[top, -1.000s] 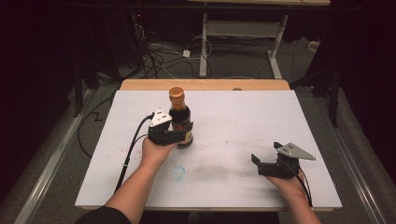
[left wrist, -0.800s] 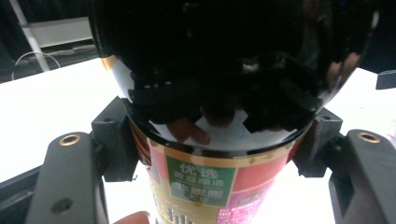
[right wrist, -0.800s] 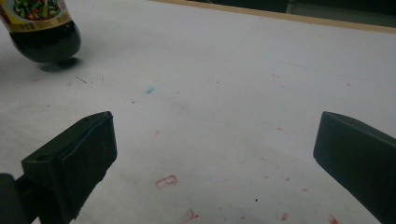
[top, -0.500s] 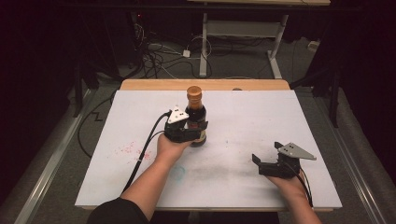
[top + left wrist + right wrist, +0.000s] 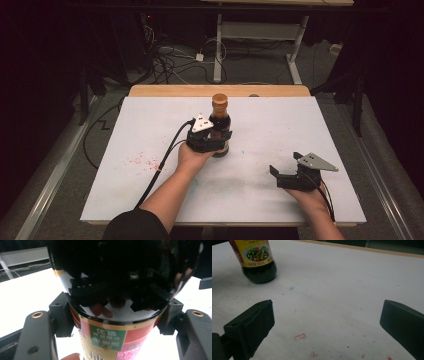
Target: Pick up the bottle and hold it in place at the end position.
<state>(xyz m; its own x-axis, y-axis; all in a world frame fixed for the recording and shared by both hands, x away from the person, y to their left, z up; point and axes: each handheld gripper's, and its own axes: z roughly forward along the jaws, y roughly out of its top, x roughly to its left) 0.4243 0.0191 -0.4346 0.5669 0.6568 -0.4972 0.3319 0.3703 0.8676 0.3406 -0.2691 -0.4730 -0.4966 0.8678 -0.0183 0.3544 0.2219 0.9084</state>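
A dark sauce bottle with a brown cap stands upright near the middle of the white table top. My left gripper is shut on its lower body, a jaw on each side. In the left gripper view the bottle is close up, its red, gold and green label between the pads. My right gripper rests open at the front right with nothing in it. In the right gripper view the bottle is at the upper left, its base at the table surface, beyond the right gripper.
Red stains mark the table's left front. The left gripper's black cable trails back along the forearm. A wooden edge borders the far side, and beyond it are a desk frame and floor cables.
My left gripper has carried the upright bottle to the right across the table, toward its middle. The right gripper has stayed where it was.
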